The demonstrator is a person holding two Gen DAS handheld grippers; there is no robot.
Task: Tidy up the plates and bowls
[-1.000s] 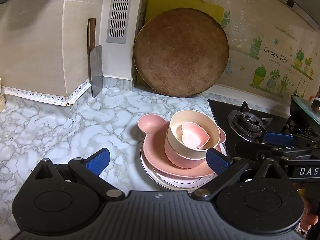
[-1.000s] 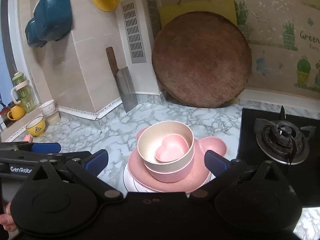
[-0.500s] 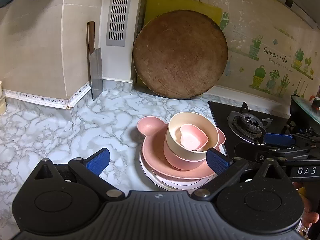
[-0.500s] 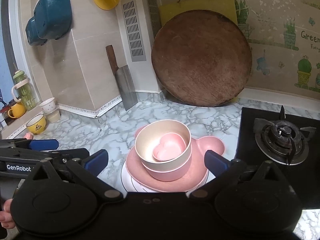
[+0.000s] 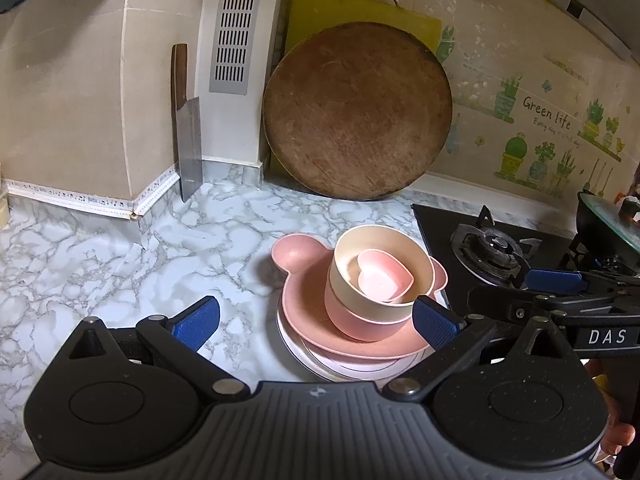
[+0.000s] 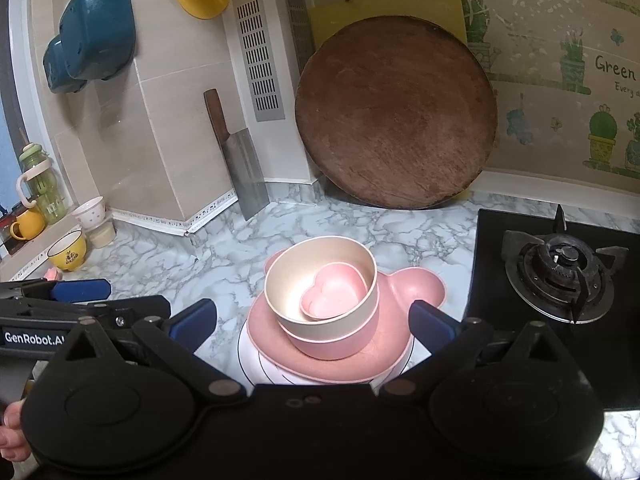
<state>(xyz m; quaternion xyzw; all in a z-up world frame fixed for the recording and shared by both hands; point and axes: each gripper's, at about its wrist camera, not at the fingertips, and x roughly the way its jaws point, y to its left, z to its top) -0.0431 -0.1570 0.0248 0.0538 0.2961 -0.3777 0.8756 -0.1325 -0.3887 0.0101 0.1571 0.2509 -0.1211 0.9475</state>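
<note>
Dishes stacked, both tools held wide apart.
Ahead of the left gripper (image 5: 316, 316) and right gripper (image 6: 312, 318), jaws empty: heart dish (image 6: 334, 296) inside cream bowl (image 6: 288, 280), atop pink plate (image 6: 416, 288).

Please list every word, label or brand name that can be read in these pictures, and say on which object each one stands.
"Green life": wall sticker with potted plants, behind the stove.
"DAS": label on the right gripper, cut off at the frame edge.
"GenRobot.A": label on the left gripper, its end hidden.
"Green" and "Every": the same sticker in the right wrist view, cut off.
Small script under "Green life": too small to read.
Print on the green bottle: blurred.
</note>
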